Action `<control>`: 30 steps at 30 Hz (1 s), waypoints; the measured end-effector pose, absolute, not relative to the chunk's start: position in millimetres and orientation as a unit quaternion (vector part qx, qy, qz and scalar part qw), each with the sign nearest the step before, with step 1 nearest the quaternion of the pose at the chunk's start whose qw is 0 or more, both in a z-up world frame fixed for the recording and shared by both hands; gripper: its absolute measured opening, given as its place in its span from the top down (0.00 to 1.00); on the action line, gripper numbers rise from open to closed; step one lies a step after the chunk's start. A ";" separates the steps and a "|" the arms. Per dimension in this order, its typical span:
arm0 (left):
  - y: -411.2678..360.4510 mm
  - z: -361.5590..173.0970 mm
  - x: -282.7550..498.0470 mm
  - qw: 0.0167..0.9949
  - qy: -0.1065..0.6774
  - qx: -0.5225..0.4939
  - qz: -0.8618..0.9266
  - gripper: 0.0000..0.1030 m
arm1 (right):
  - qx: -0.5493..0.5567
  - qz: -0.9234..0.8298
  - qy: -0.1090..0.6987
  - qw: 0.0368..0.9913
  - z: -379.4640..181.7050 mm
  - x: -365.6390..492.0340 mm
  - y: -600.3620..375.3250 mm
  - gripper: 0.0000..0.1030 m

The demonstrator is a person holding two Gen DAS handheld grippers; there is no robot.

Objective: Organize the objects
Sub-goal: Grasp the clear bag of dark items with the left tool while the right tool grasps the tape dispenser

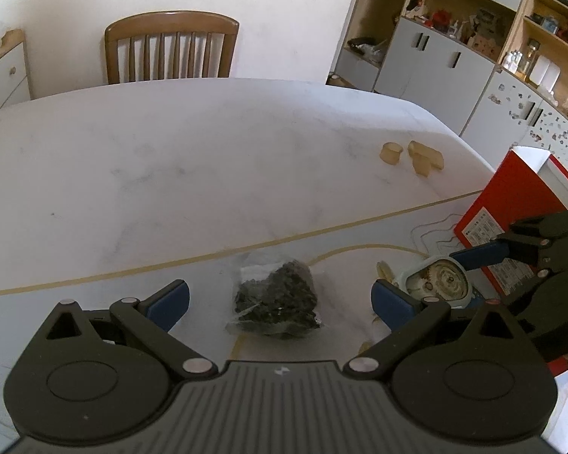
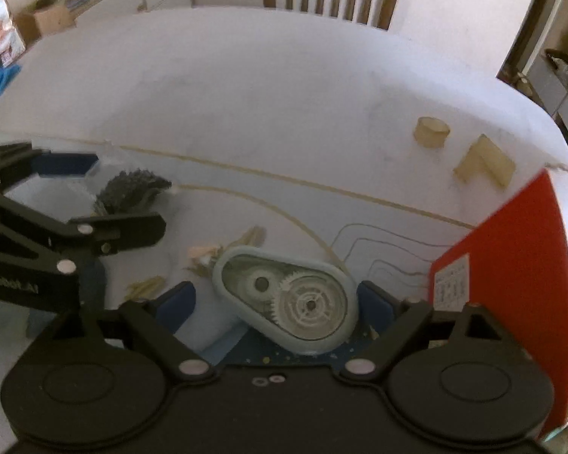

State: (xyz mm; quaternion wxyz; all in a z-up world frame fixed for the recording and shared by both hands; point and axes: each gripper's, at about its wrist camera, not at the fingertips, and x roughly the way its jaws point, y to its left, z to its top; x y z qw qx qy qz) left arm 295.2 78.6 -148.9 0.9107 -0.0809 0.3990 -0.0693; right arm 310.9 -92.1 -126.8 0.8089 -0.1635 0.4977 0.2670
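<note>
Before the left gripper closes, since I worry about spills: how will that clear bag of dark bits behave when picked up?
The bag looks like thin crinkled film, so probably floppy and sagging. Its loose dark contents likely shift under the open left gripper. It seems light and unlikely to roll.

Left gripper: jaws spread wide, pointing 12 o'clock. Right gripper: jaws spread wide, at 3 o'clock beside it.
</note>
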 end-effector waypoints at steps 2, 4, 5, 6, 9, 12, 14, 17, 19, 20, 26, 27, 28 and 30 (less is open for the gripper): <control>77.4 -148.9 294.7 0.912 0.396 -0.078 -0.071 0.04 | -0.162 0.267 0.494 0.811 -125.0 307.8 -92.0 0.18; 76.3 -149.7 294.9 0.912 0.397 -0.078 -0.074 0.10 | -0.163 0.270 0.491 0.812 -123.1 304.1 -90.9 0.25; 76.4 -150.4 295.1 0.911 0.398 -0.077 -0.075 0.11 | -0.165 0.271 0.491 0.811 -122.1 302.8 -89.7 0.26; 75.9 -150.2 295.0 0.912 0.396 -0.074 -0.074 0.11 | -0.166 0.270 0.489 0.812 -121.4 301.7 -89.9 0.26; 75.4 -149.5 293.9 0.914 0.394 -0.073 -0.071 0.28 | -0.162 0.265 0.487 0.816 -119.2 297.3 -93.0 0.26; 72.9 -148.3 293.9 0.914 0.396 -0.057 -0.067 0.42 | -0.159 0.261 0.487 0.818 -123.8 295.1 -85.8 0.26; 71.6 -147.4 293.3 0.914 0.399 -0.048 -0.064 0.50 | -0.158 0.260 0.488 0.818 -124.6 291.5 -86.1 0.27; 69.5 -146.5 292.0 0.912 0.404 -0.042 -0.060 0.55 | -0.156 0.257 0.489 0.819 -126.2 284.2 -87.0 0.27; 67.4 -145.4 289.1 0.911 0.406 -0.037 -0.059 0.55 | -0.154 0.254 0.491 0.819 -126.9 279.4 -88.5 0.27; 66.3 -144.9 287.3 0.911 0.407 -0.034 -0.059 0.56 | -0.150 0.253 0.493 0.819 -127.2 277.2 -90.0 0.27; 59.9 -137.2 268.7 0.907 0.415 -0.044 -0.062 0.58 | -0.130 0.254 0.492 0.822 -119.8 263.5 -103.0 0.27; 58.2 -134.4 264.7 0.906 0.415 -0.045 -0.063 0.58 | -0.127 0.254 0.491 0.824 -116.5 262.2 -106.6 0.27; 56.2 -132.6 261.1 0.906 0.416 -0.044 -0.064 0.58 | -0.124 0.254 0.491 0.824 -113.7 260.0 -109.0 0.27; 52.8 -128.9 254.3 0.905 0.418 -0.045 -0.063 0.58 | -0.116 0.253 0.491 0.826 -107.2 255.3 -114.4 0.27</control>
